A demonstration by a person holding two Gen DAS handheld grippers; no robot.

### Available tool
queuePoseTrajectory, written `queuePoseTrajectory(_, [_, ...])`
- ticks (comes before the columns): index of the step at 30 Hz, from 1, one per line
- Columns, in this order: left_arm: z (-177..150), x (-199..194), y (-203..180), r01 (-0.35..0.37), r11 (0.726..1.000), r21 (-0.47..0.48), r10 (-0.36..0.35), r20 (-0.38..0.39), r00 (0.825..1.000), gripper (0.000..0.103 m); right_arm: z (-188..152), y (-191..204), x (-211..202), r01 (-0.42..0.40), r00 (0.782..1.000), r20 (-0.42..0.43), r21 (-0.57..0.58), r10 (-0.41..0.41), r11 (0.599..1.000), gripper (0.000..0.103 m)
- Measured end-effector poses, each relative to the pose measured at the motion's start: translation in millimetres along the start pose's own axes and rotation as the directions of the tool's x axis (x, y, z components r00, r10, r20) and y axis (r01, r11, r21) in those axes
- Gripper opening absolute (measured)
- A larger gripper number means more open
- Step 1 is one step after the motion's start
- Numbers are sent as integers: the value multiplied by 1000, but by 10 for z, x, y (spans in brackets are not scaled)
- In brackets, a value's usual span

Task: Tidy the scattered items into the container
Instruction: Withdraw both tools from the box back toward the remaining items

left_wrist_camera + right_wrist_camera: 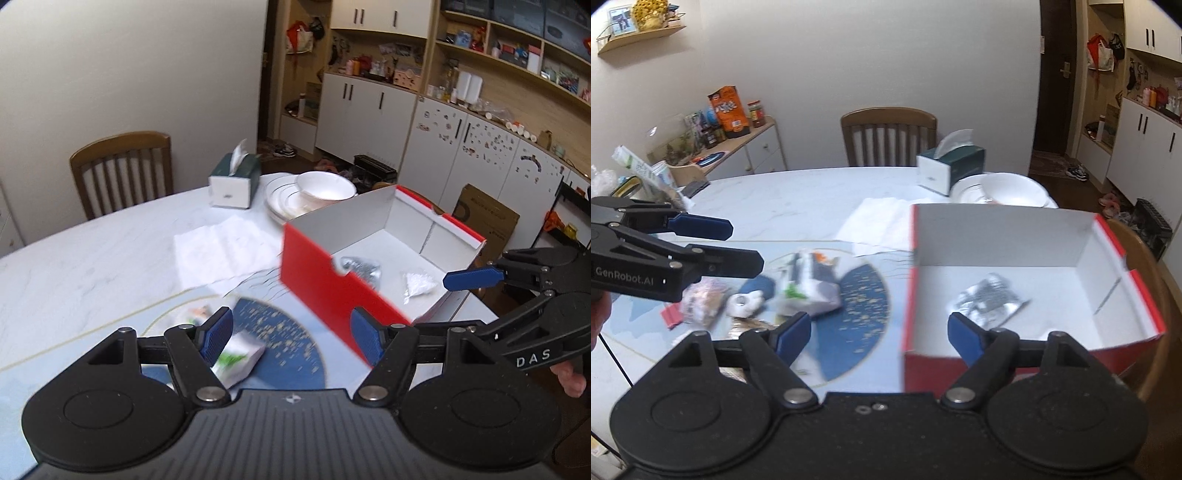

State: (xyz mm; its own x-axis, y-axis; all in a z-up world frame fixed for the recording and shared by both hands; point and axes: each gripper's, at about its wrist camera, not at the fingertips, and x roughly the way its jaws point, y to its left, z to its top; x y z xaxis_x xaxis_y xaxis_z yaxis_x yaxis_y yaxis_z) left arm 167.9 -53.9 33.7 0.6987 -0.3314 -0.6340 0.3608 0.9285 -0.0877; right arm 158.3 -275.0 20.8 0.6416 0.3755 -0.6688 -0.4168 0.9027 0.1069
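A red box with a white inside [314,273] [1004,240] stands on the table. A silver foil packet [360,266] [988,297] and a small clear bag [417,286] lie in it. Scattered on the blue mat are a white-and-green carton [236,360] [809,284], a white lump [744,301], a pinkish bag [701,301] and a red strip [672,317]. My left gripper [291,334] is open and empty, above the mat by the box's near corner; it also shows in the right wrist view [738,243]. My right gripper [875,332] is open and empty at the box's left wall.
A marble table [92,251] holds white paper towels [225,251], a green tissue box [234,182] [951,168] and stacked white plates with a bowl [314,192] [1004,188]. A wooden chair [888,134] stands behind. Cabinets line the far wall.
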Motion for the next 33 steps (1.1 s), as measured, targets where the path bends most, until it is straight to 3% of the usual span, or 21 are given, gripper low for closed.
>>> queuePoseTrajectory(11, [-494,-398,640,-23,998,-52,23,2,1000,85,-134,609,134,-16,1000,-10,-11,16,1000,91])
queuePoseTrajectory(16, [-734,-508,900,-20,996,-88,20,3,1000,101,-212,852,236,-6,1000,-30,-18,6,1000,91])
queuePoseTrajectory(29, [-1261,-607,1331,-3,996,-92,2,-12,1000,103,-336,1254,525,38,996,-80,-17,-39,999,92])
queuePoseTrajectory(33, [-1393,-602,1362,2,999,-44,-3,-22,1000,103,-368,1317,606,55,994,-94,-11,-56,998,92])
